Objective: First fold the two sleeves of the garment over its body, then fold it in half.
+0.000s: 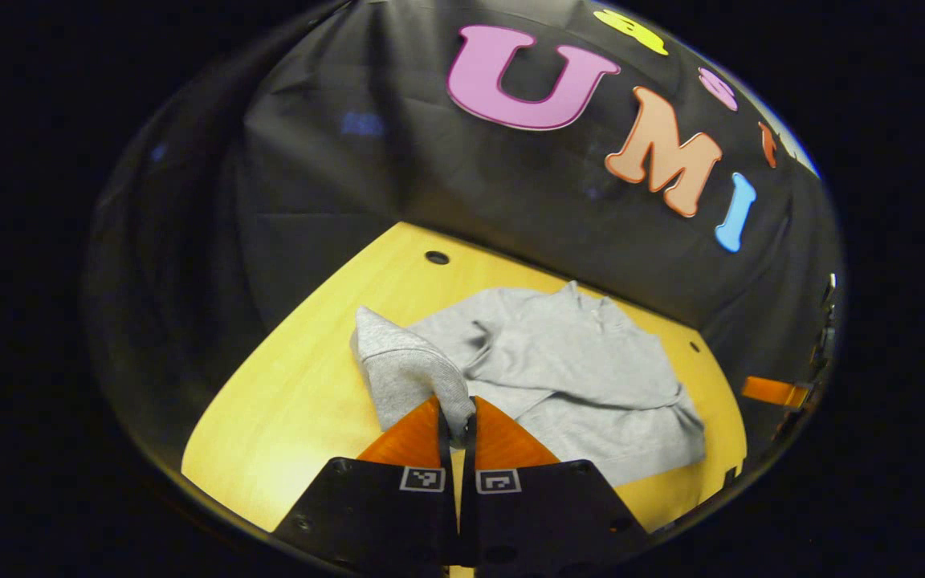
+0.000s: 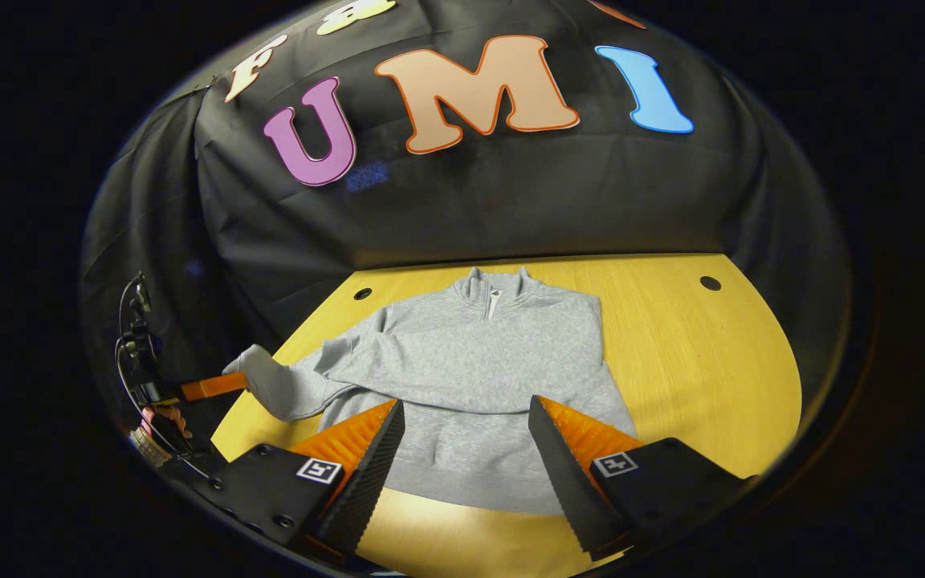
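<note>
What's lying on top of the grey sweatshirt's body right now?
One sleeve lies folded across the grey sweatshirt. The other sleeve is lifted off to the side, pinched by the left gripper. The front beneath the folded sleeve is hidden.

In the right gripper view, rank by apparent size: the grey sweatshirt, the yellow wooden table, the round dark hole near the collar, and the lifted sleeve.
1. Yellow wooden table
2. Grey zip-collar sweatshirt
3. Lifted grey sleeve, pinched by the left gripper
4. Round dark hole

Fisheye distortion makes the table-versus-sweatshirt margin uncertain.
</note>
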`<action>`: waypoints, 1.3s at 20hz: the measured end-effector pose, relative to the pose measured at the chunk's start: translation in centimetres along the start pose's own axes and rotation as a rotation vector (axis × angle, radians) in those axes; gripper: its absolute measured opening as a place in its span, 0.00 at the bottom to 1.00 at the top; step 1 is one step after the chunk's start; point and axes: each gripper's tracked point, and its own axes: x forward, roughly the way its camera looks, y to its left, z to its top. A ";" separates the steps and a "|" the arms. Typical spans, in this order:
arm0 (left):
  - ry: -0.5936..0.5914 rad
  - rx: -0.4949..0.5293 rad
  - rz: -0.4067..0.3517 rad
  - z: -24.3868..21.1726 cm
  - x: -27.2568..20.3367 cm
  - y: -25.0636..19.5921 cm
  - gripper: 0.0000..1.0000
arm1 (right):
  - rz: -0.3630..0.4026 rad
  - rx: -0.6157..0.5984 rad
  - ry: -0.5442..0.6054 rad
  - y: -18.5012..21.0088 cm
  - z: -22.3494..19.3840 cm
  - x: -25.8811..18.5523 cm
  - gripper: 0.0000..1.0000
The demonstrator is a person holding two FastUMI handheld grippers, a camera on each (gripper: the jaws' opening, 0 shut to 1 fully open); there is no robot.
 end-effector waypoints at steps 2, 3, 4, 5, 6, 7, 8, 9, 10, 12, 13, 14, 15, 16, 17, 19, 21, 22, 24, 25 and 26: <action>-0.016 -0.002 -0.062 1.0 0.8 -3.4 0.00 | -0.010 0.011 -0.007 -1.2 0.1 -0.6 0.98; -0.021 -0.006 -0.095 1.5 1.1 -5.1 0.00 | -0.014 0.017 -0.010 -1.7 0.2 -0.7 0.98; -0.027 -0.011 -0.131 1.9 1.4 -6.9 0.00 | -0.019 0.022 -0.013 -2.3 0.2 -1.1 0.97; -0.028 -0.014 -0.163 2.2 1.8 -8.7 0.00 | -0.023 0.025 -0.015 -2.9 0.2 -1.3 0.97; -0.025 -0.015 -0.194 2.3 2.2 -10.3 0.00 | -0.027 0.027 -0.016 -3.5 0.2 -1.6 0.98; -0.022 -0.012 -0.223 2.5 2.6 -12.1 0.00 | -0.032 0.027 -0.017 -4.2 0.2 -1.8 0.98; -0.020 -0.002 -0.248 2.5 2.9 -13.7 0.00 | -0.038 0.025 -0.016 -4.8 0.1 -1.8 0.93; -0.016 0.011 -0.273 2.5 3.3 -15.2 0.00 | -0.044 0.024 -0.011 -5.5 0.0 -1.7 0.97; -0.013 0.024 -0.298 2.5 3.7 -16.9 0.00 | -0.047 0.027 -0.011 -6.1 0.0 -1.8 0.97; -0.010 0.047 -0.351 2.6 4.4 -20.2 0.00 | -0.044 0.037 -0.011 -7.0 -0.1 -1.9 0.93; -0.007 0.055 -0.378 2.6 4.8 -21.9 0.00 | -0.044 0.041 -0.011 -7.4 -0.2 -1.8 0.98; -0.005 0.063 -0.405 2.6 5.3 -23.7 0.00 | -0.046 0.043 -0.011 -7.9 -0.4 -1.9 0.97; -0.004 0.075 -0.430 2.6 5.8 -25.4 0.00 | -0.050 0.048 -0.009 -8.4 -0.6 -1.9 0.97; 0.000 0.088 -0.451 2.5 6.4 -27.0 0.00 | -0.055 0.055 -0.006 -8.9 -1.0 -2.0 0.97; 0.007 0.097 -0.473 2.3 6.9 -28.7 0.00 | -0.057 0.064 -0.005 -9.2 -1.2 -2.2 0.98; 0.027 0.091 -0.511 1.7 7.7 -32.1 0.00 | -0.072 0.074 -0.009 -10.2 -1.5 -2.3 0.98; 0.044 0.082 -0.549 0.6 8.9 -35.6 0.00 | -0.084 0.096 -0.022 -11.0 -1.6 -2.7 0.97; 0.057 0.081 -0.565 -0.3 9.5 -37.1 0.00 | -0.090 0.108 -0.027 -11.4 -1.8 -2.7 0.97; 0.078 0.085 -0.584 -1.6 11.0 -39.6 0.00 | -0.100 0.123 -0.031 -12.2 -2.0 -2.9 0.97; 0.089 0.093 -0.584 -2.4 11.7 -40.6 0.00 | -0.103 0.125 -0.033 -12.5 -1.9 -3.0 0.98; 0.097 0.106 -0.584 -3.1 12.7 -41.3 0.00 | -0.107 0.124 -0.034 -12.9 -2.0 -3.0 0.97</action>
